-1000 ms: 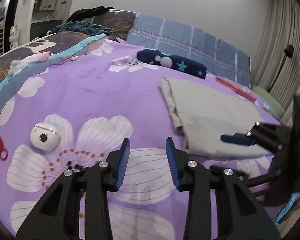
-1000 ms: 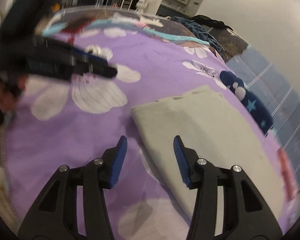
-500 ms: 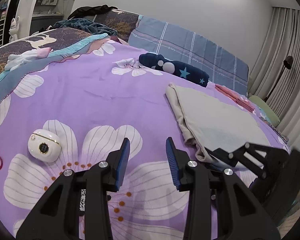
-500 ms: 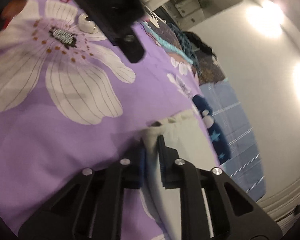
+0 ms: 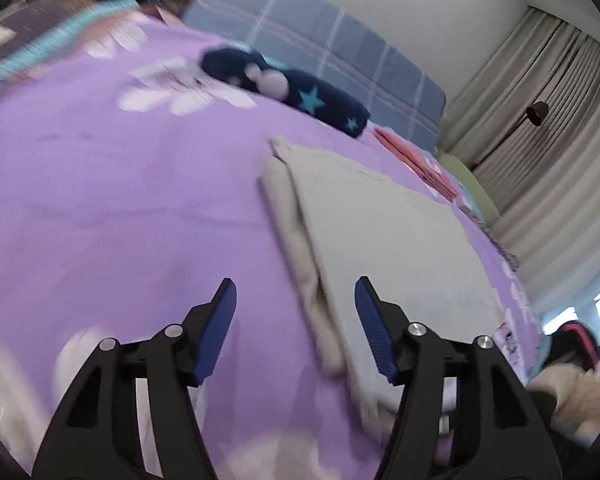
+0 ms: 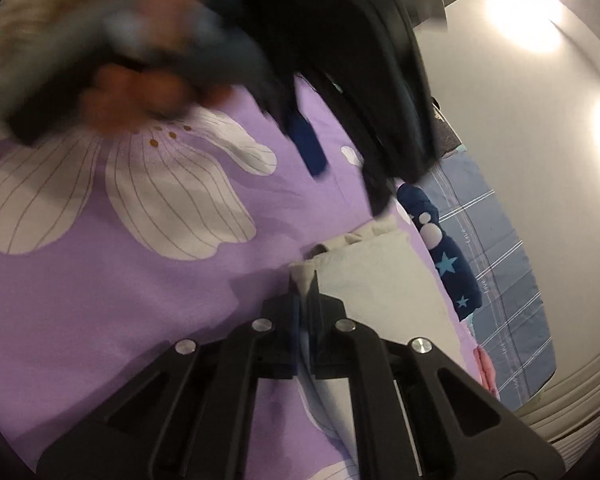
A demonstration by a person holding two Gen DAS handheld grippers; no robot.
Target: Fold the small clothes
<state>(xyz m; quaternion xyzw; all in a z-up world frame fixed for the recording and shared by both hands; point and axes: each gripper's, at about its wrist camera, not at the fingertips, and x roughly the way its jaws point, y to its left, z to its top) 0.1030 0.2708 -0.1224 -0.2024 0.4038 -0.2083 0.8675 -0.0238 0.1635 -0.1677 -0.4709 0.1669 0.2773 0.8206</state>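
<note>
The right gripper (image 6: 303,300), a black two-finger tool with blue pads, is pressed together on the near corner of a pale grey-beige folded cotton garment (image 6: 380,280), pinching the fabric edge between its jaws. The garment lies flat on a purple bedspread printed with large white flowers (image 6: 120,300), with its thick folded edge facing the bare purple side. The left gripper (image 5: 296,320) hovers over that same long folded edge further along; its jaws are opening, spread either side of the edge, with the cloth below them but not yet pinched. Seen from the right wrist, the left tool and the hand (image 6: 140,64) holding it are a dark blur overhead. Beyond the garment lie a navy soft fabric item with pale stars and dots (image 5: 288,88), a folded pink cloth (image 5: 412,160), and a blue plaid pillow (image 5: 340,52). To do this step well, the left gripper probably needs to lower until all layers of the edge sit between its pads, then close firmly. Both grips should likely rise together and level, so the fabric stays taut and the fold lands square.
</note>
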